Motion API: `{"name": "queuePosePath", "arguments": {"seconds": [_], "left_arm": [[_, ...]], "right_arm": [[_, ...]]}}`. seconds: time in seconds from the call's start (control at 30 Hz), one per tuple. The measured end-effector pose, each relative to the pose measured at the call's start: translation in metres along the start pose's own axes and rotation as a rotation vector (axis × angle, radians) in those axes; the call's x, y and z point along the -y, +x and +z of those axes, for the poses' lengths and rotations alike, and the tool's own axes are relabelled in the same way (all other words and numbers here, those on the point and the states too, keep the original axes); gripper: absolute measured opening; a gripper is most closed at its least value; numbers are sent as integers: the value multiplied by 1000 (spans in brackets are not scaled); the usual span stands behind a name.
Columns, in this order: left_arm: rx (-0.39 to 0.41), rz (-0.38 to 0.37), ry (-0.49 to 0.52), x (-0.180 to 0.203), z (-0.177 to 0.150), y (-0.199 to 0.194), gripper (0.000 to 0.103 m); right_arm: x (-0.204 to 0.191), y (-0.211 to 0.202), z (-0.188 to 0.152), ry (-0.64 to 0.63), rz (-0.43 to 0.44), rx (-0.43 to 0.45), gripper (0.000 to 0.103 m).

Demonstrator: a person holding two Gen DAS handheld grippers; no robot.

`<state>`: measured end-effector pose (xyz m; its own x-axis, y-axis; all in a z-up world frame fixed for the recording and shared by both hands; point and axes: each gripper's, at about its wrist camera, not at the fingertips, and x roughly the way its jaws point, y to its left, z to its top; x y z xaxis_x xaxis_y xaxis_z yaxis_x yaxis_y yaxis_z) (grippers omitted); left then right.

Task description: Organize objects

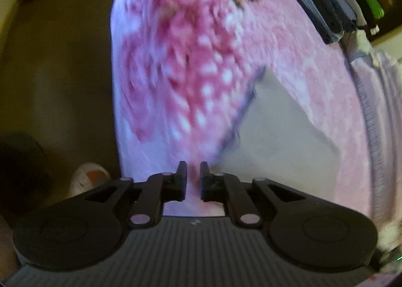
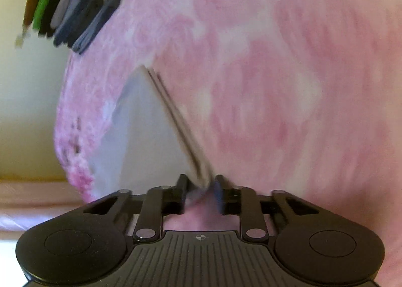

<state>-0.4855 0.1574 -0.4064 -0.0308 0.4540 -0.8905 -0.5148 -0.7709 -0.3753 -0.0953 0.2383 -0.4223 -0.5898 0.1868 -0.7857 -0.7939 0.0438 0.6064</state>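
A wide pink mottled bedspread of soft plush fabric (image 2: 289,86) fills both views. On it lies the task's thing, a pale grey folded cloth, flat and layered (image 2: 140,136), its long axis running from eleven o'clock down to five o'clock in the right wrist view. It looks light, limp and likely to unfold, so the stacked folded edge seems the best hold. A row of dark folded items (image 1: 324,8) sits at one o'clock. The right gripper (image 2: 200,181) pinches the cloth's near corner. The left gripper (image 1: 193,169) is nearly pressed together, holding nothing.
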Motion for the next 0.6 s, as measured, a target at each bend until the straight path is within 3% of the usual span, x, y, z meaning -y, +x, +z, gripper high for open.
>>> {"name": "queuePosePath", "arguments": {"seconds": [0.13,0.23,0.33,0.47,0.6], "left_arm": [[70,55,171,20,24,-3,7],[117,-5,300,57,41,8,8],[142,-51,395,92,46,28,8],[149,5,523,120,49,68,10],[158,14,525,118,57,78,10]], "right_arm": [[-47,-7,29,-403,-79,100,27],[-84,8,40,-621,-45,156,27],[-108,37,39,-779,-43,148,23],[-114,73,35,-903,-105,121,20],[-105,89,38,-929,-150,181,20]]}}
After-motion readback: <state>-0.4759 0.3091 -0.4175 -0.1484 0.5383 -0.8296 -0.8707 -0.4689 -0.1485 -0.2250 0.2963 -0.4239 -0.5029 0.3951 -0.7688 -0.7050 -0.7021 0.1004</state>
